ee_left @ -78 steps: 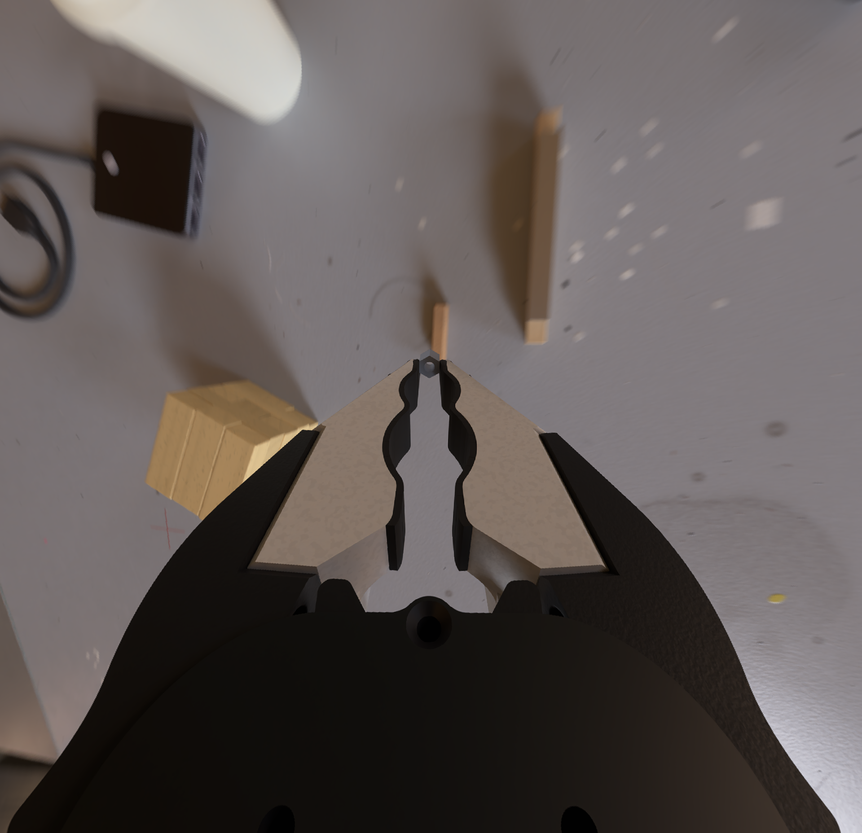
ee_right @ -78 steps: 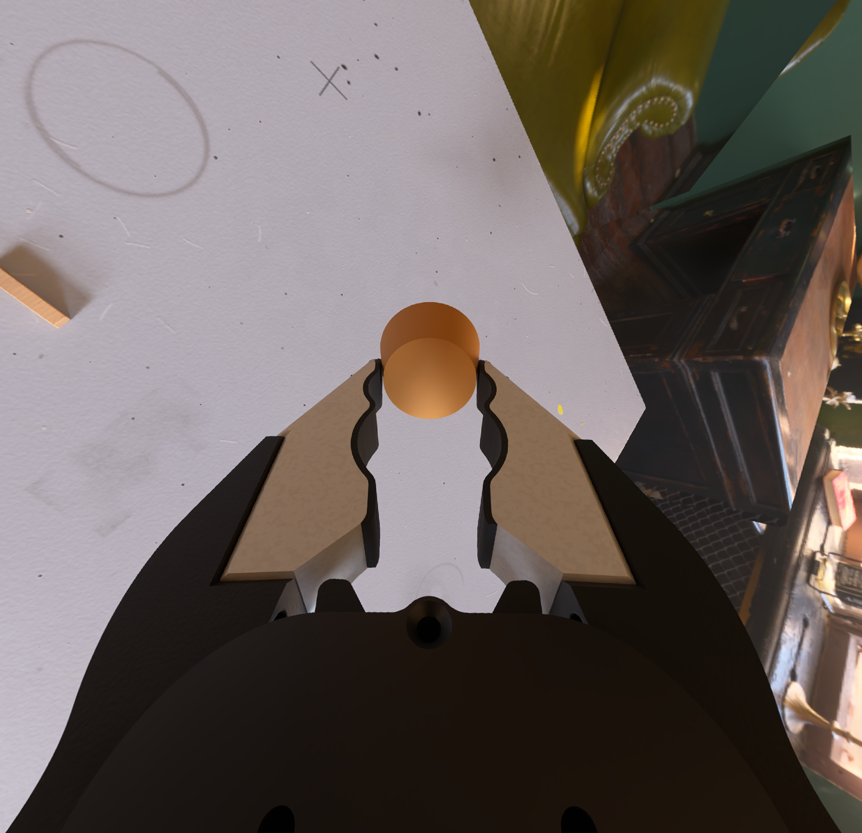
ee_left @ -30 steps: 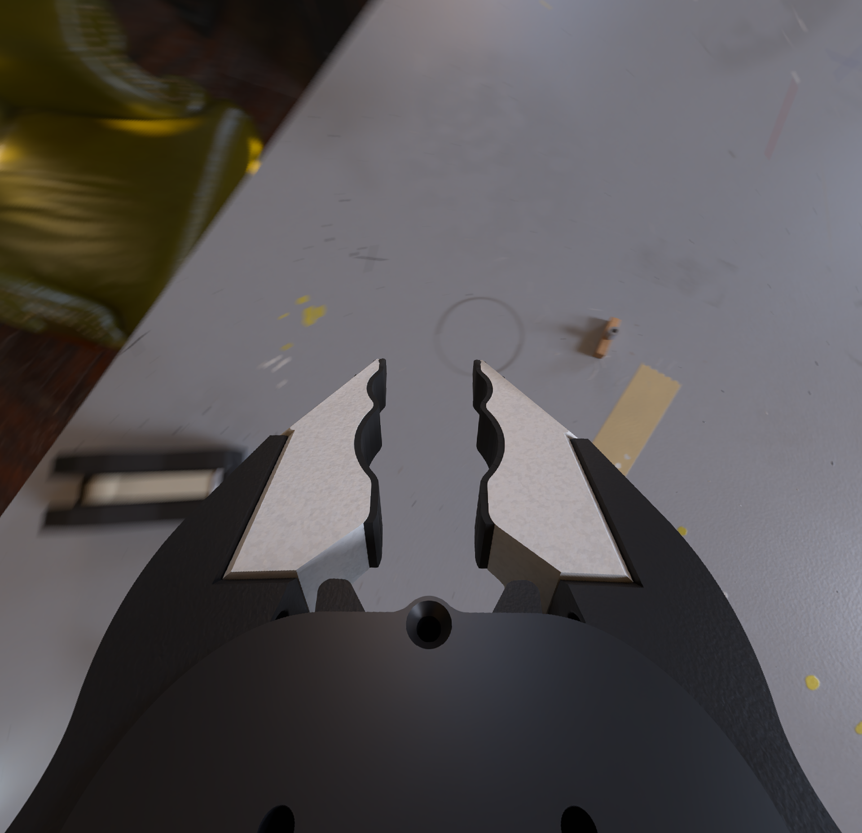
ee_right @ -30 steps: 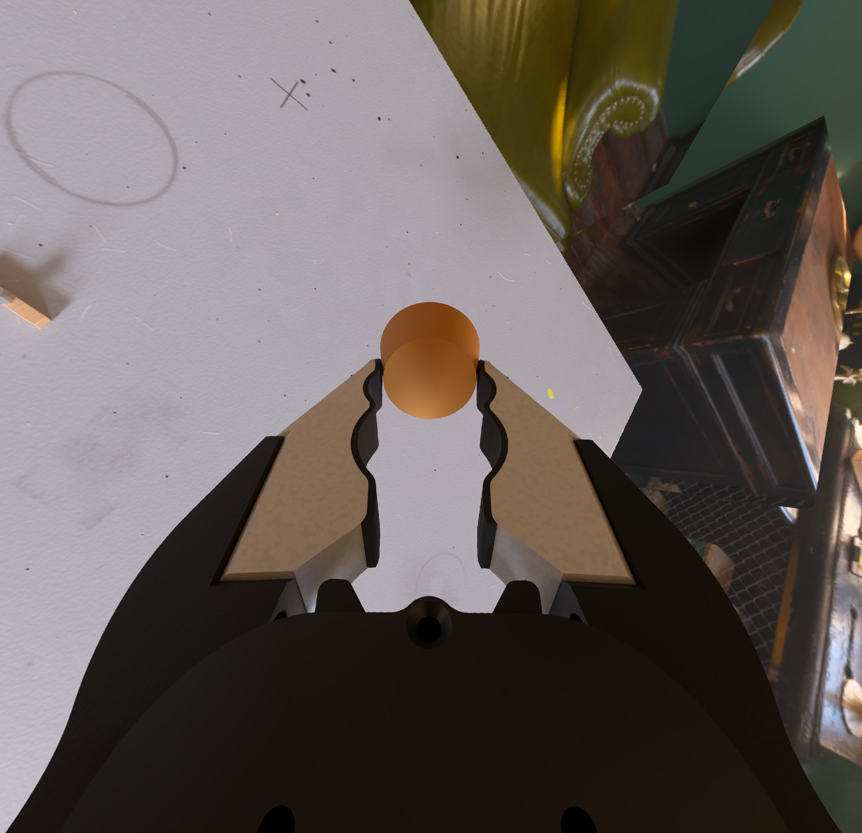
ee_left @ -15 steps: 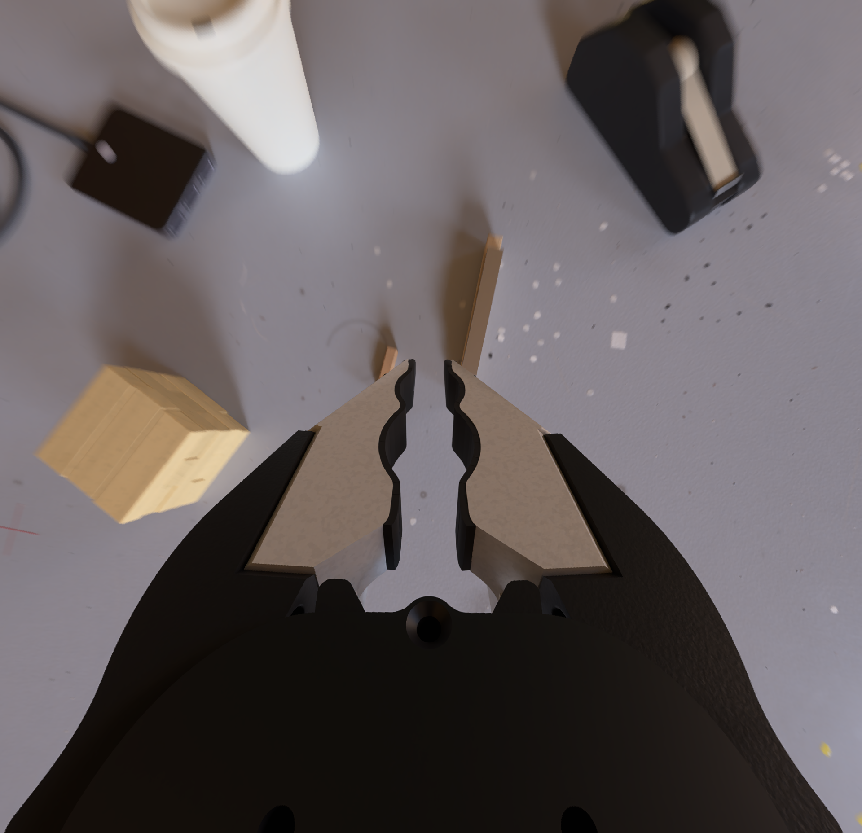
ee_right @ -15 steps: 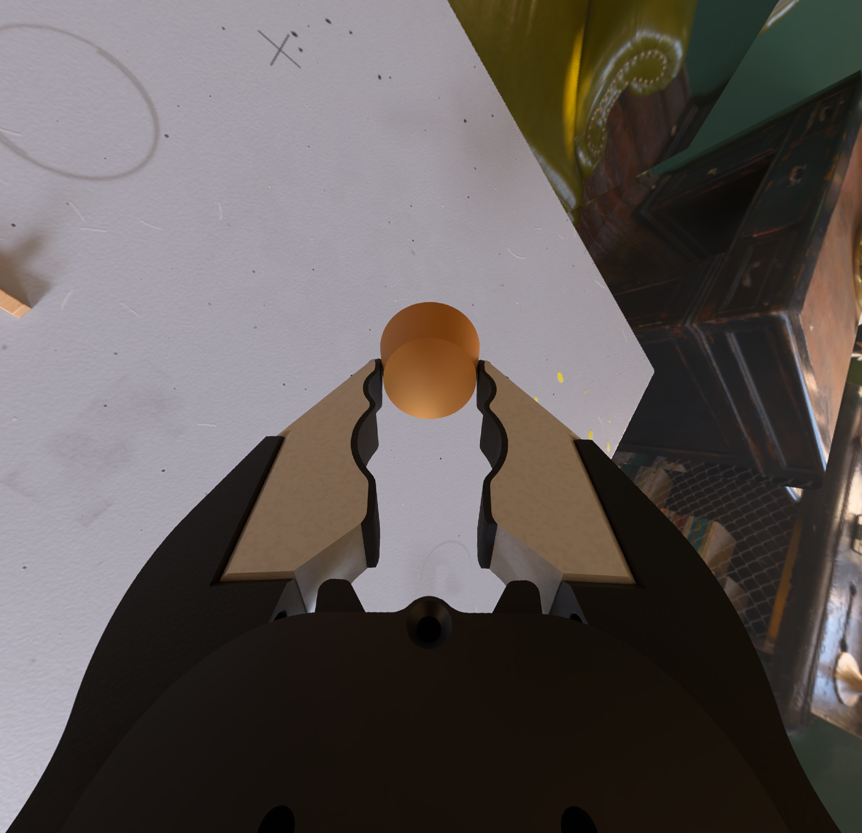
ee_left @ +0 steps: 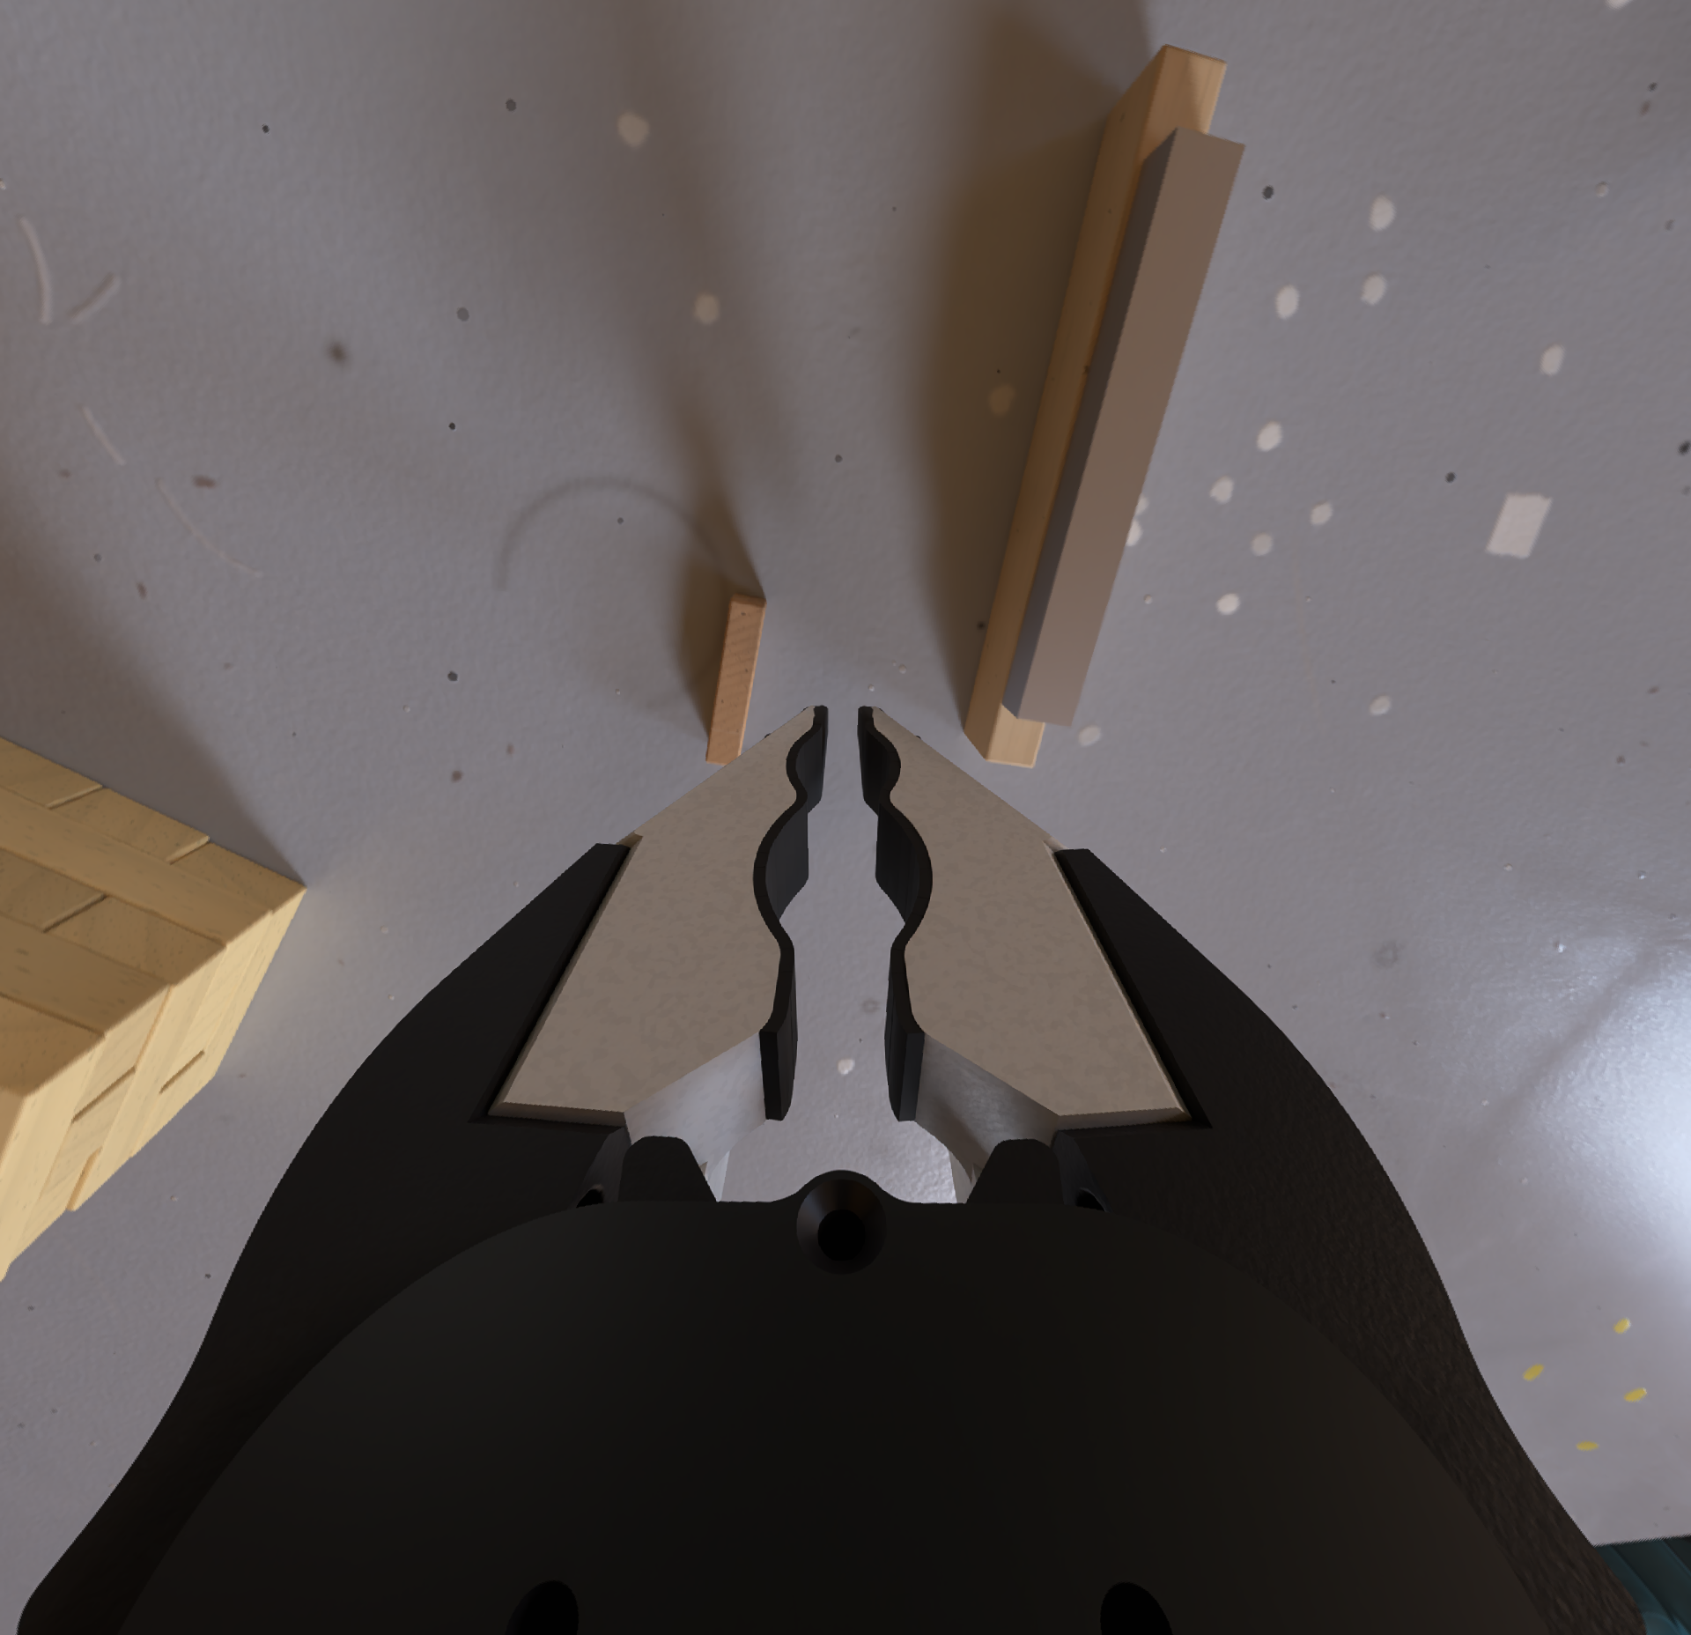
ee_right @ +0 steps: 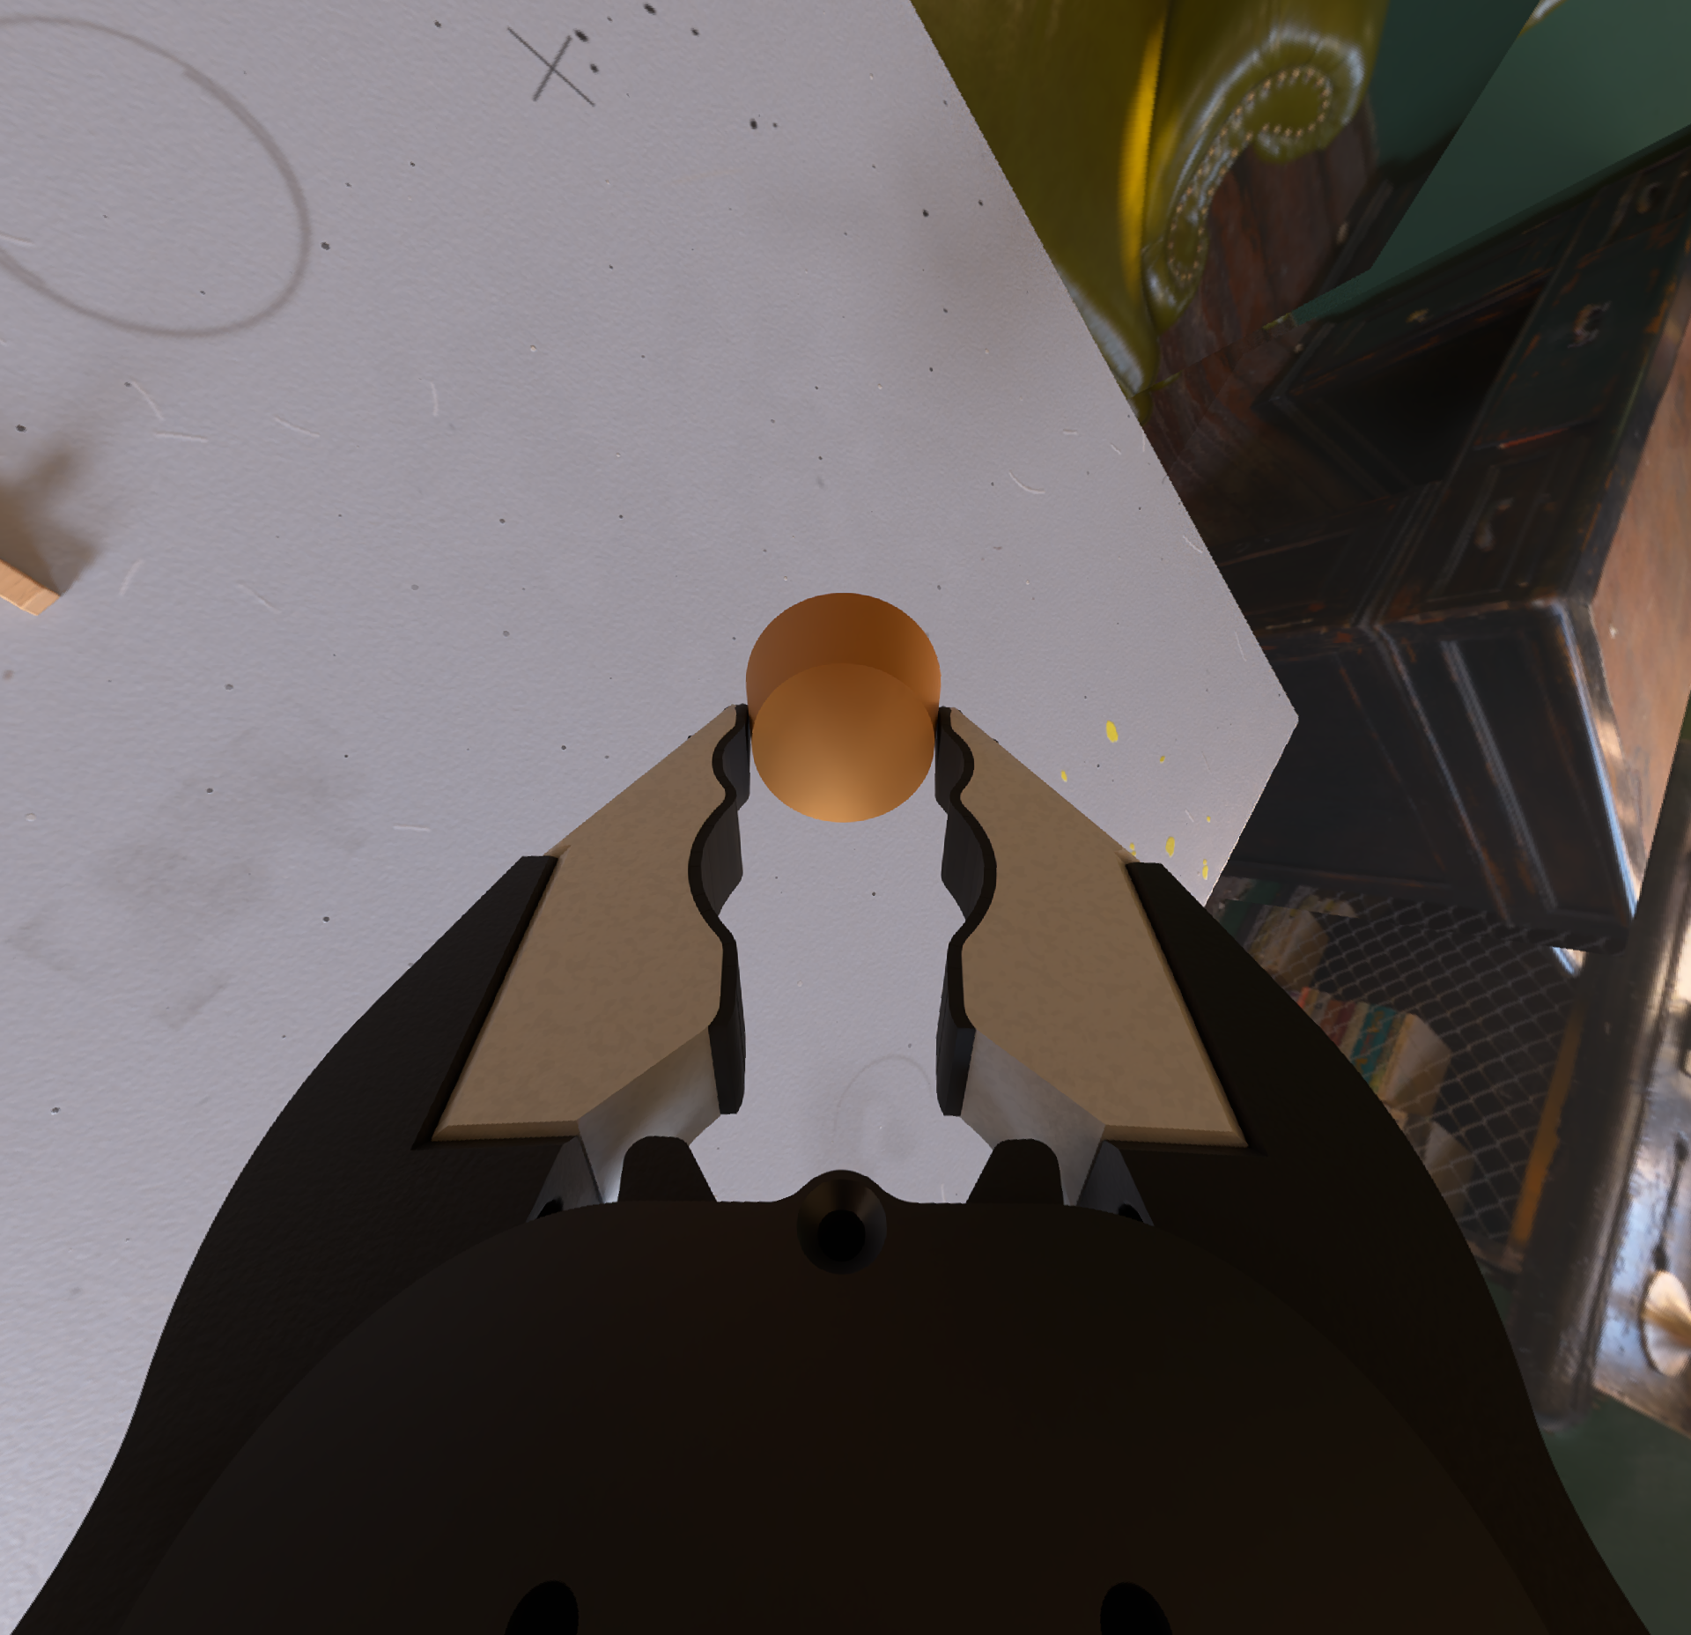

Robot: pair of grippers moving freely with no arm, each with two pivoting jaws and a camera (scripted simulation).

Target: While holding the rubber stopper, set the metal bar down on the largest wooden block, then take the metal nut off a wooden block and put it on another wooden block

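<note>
Currently the left gripper (ee_left: 841, 722) hangs over a pale grey worktop (ee_left: 366, 218), its fingers drawn nearly together with only a thin gap and nothing between them. At about one o'clock from the tips, a grey metal bar (ee_left: 1121, 429) lies lengthwise on a long wooden block (ee_left: 1066, 401), its long axis running from six toward twelve o'clock with a slight lean to one. The two are aligned, probably so the narrow bar rests steadily. A small wooden block (ee_left: 737, 676) sits just beside the left fingertip at eleven o'clock, pointing almost the same way, its top bare. A chunky slatted wooden block (ee_left: 119, 941) stands well apart at nine o'clock. No metal nut can be seen in either view.

The right gripper (ee_right: 843, 722) pinches an orange rubber stopper (ee_right: 842, 731) at its fingertips, round end face toward the camera and its axis pointing away along the fingers, near the worktop's edge, seemingly parked clear of the left gripper.
</note>
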